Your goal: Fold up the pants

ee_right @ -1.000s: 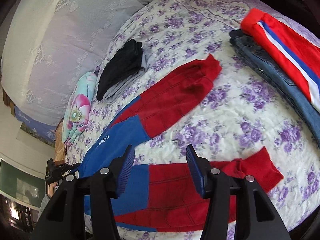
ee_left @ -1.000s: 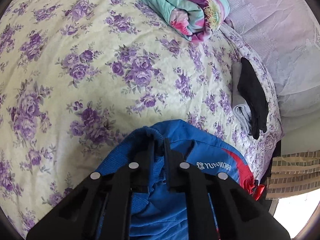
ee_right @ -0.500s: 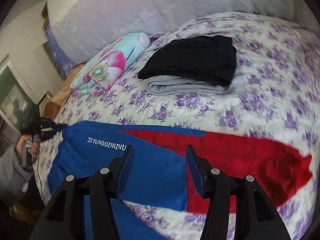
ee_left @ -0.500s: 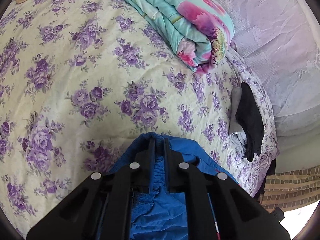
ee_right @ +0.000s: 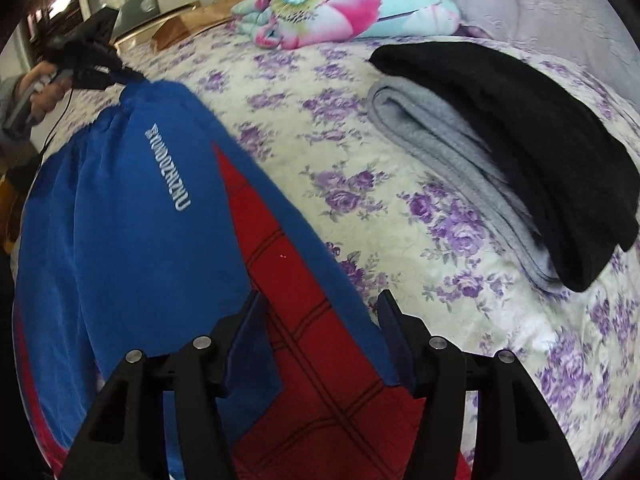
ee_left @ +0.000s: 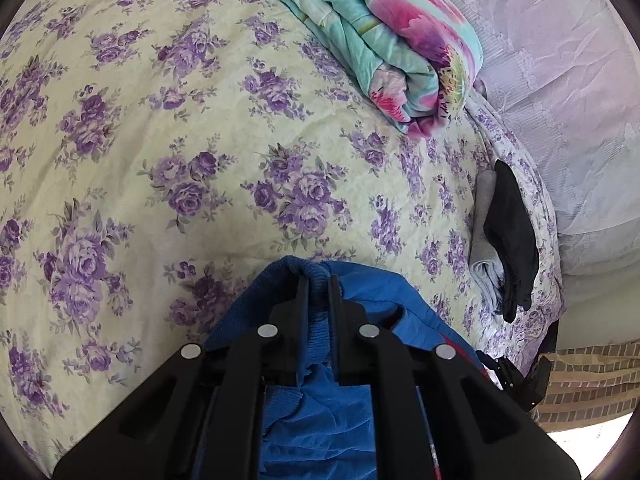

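Here the left gripper (ee_left: 318, 280) pinches the blue waistband (ee_left: 312, 276) of the pants (ee_right: 132, 216); the right gripper (ee_right: 320, 320), jaws just opening and holding nothing, probably must next grasp the near trouser edge.

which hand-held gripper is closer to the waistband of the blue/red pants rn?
Left. The left hand-held gripper is shut on the pants' waistband. The right hand-held gripper, jaws open, hovers farther down the pants, over the red panel.

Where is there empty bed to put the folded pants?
Bare sheet left of the rolled quilt, and a strip between the blue-and-red pants and the grey-and-black stack. Crowded by the stack at the bed's edge.
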Motion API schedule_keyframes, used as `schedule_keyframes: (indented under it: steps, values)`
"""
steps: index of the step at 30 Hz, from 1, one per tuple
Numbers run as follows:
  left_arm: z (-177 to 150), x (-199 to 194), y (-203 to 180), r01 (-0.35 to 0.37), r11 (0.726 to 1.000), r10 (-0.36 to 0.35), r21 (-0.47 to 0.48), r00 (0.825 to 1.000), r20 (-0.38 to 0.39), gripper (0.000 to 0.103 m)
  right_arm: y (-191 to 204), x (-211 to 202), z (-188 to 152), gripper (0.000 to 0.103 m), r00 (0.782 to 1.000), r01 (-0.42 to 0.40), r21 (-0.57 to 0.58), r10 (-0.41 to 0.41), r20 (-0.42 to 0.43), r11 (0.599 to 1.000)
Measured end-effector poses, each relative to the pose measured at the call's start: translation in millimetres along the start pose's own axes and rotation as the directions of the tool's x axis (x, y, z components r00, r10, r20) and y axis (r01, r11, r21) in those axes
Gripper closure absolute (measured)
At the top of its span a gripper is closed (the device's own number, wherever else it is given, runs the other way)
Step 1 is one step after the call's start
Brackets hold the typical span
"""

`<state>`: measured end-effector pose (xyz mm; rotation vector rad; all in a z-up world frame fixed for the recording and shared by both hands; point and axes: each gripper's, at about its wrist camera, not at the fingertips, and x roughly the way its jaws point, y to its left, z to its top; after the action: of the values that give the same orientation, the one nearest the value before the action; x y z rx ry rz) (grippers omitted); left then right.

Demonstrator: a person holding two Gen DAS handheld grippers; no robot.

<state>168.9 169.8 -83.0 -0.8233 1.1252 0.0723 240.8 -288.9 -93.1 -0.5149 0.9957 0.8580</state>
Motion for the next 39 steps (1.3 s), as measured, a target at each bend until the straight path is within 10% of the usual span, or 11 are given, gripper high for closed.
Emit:
schedule_keyframes:
  steps: [2,6,16,22,26,31,36,37,39]
  values:
    - [-1,0,-1,-0.006,1.0,0.006,0.011,1.0,-0.005,0.095,1,3,-2,0.051,0.999,-0.044,-0.042,0.043,-0.026,0.998]
    - [0,-4,-1,-0.012,1.0,0.013,0.027,1.0,-0.007,0.094,6,-2,-2,0.097,0.988,-0.135,-0.06,0.129,-0.086,0.989]
    - [4,-30,-15,0.091,0.991,-0.096,0.095,0.994,0.047,0.097,28,-56,-4,0.098,0.999,-0.043,0.01,0.043,0.02,0.999]
    - [-4,-29,-18,0.088,0.989,-0.083,0.122,0.995,-0.049,0.096,53,-90,-8,0.098,0.998,0.005,0.015,-0.006,0.057,1.0]
    - [0,-27,-10,0.058,0.995,-0.055,0.081,0.998,-0.032,0.063,63,-96,-1,0.098,0.998,0.026,0.015,-0.027,0.065,1.0]
    - [10,-12,-9,0.029,0.998,-0.025,0.05,0.996,-0.091,0.058,70,-105,1,0.098,0.997,0.038,0.002,-0.038,0.07,0.999]
    - [14,25,-2,-0.02,0.999,0.028,0.041,0.981,-0.191,0.065,74,-110,1,0.098,0.996,0.049,0.005,-0.049,0.075,0.999]
    - [14,28,-2,-0.002,0.999,0.011,0.046,0.981,-0.193,0.087,75,-111,1,0.098,0.996,0.055,0.003,-0.055,0.074,0.998]
    - [11,23,-5,0.036,0.998,-0.026,0.051,0.983,-0.184,0.094,78,-114,0,0.098,0.995,0.065,0.005,-0.065,0.074,0.998]
